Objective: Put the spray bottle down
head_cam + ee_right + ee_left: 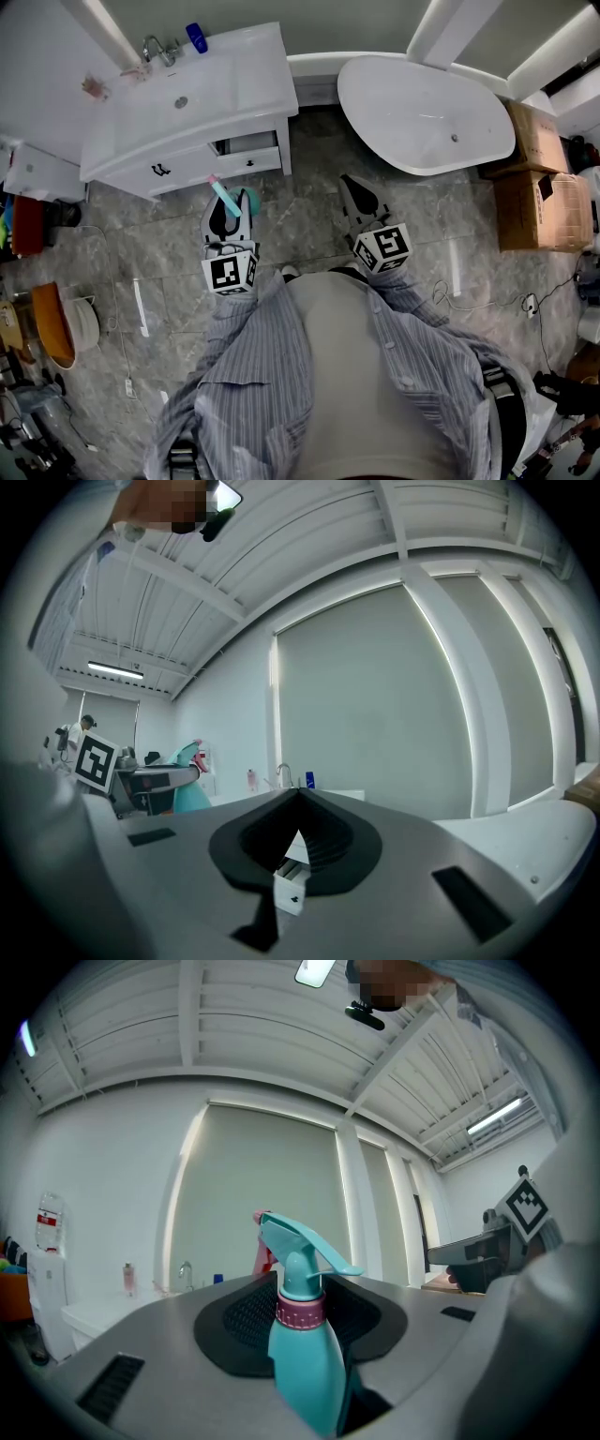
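A teal spray bottle (pixel 225 198) with a pink collar and pink nozzle stands upright between the jaws of my left gripper (pixel 234 204), which is shut on its body. In the left gripper view the spray bottle (pixel 305 1354) fills the middle, its trigger head pointing right above the left gripper (pixel 300 1288). My right gripper (pixel 359 192) hangs beside it to the right, shut with nothing in it. In the right gripper view the right gripper (pixel 298 794) has its tips meeting, and the spray bottle (pixel 190 797) shows at the far left. Both grippers are held over the floor, in front of the vanity.
A white sink vanity (pixel 206 103) with a faucet (pixel 159 47) and a blue bottle (pixel 197 37) stands ahead to the left. A white bathtub (pixel 422 112) lies ahead right, with cardboard boxes (pixel 539 178) beside it. Basins (pixel 52 323) and cables clutter the marble floor at the left.
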A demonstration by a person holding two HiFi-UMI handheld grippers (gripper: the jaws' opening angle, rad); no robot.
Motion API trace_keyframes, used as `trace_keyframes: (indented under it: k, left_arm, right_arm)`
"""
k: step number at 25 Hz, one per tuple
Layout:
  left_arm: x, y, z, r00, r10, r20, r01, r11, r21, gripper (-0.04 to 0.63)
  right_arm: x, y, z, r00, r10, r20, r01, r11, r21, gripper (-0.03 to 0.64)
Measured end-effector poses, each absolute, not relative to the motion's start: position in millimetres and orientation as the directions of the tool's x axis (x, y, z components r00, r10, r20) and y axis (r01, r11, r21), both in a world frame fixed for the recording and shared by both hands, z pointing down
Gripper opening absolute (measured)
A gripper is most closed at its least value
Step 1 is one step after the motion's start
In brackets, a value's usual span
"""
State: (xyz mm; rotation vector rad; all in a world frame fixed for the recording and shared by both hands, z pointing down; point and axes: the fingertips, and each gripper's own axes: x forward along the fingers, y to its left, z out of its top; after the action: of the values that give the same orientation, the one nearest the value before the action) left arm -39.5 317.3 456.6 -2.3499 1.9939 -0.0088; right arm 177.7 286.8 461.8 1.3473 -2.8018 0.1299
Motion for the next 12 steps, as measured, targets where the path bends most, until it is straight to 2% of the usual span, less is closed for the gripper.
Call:
trace_keyframes:
  k: [12]
  left_arm:
    - [-68.7,297.1,457.7,0.247,-0.969,-0.031,-0.968,-0.245,-0.049,0.146]
  right_arm:
    - [144.9,276.5,464.0,-0.572,-0.817,0.073,-0.821,0.569,-0.056,0.015]
